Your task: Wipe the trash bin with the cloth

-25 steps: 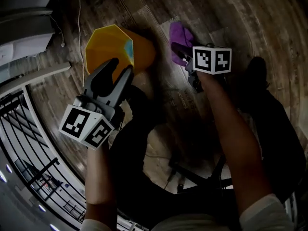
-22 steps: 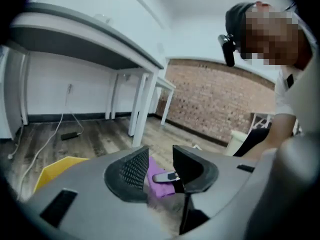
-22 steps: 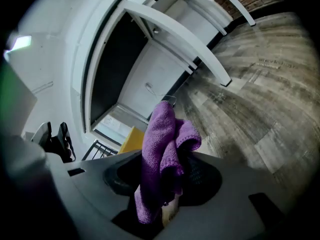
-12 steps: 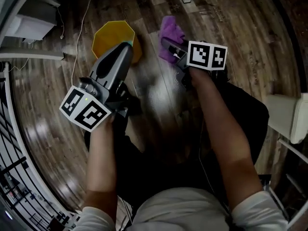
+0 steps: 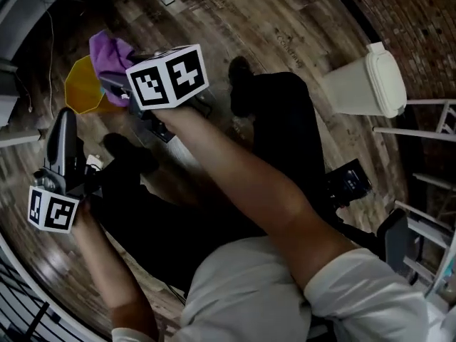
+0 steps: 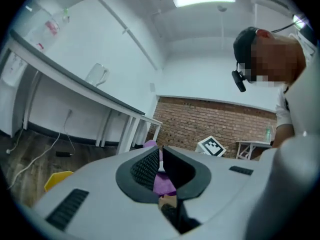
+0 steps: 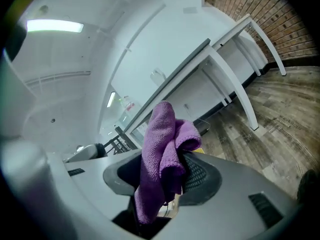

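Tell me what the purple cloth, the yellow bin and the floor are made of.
Cloth: soft fuzzy fabric, likely microfibre, matte, folds limply.
Yellow bin: probably hard plastic, smooth, faceted, even colour.
Floor: wood-look planks, slight sheen; real wood or laminate unclear.

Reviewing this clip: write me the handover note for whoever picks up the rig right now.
Left tongs: have just been closing, now shut, nothing between them.
Right tongs: shut on the purple cloth, raised off the floor.
Yellow bin: on the floor below, neither tongs touching it.
Done: cloth picked up.
Left: probably lower the cloth to the bin and wipe it.
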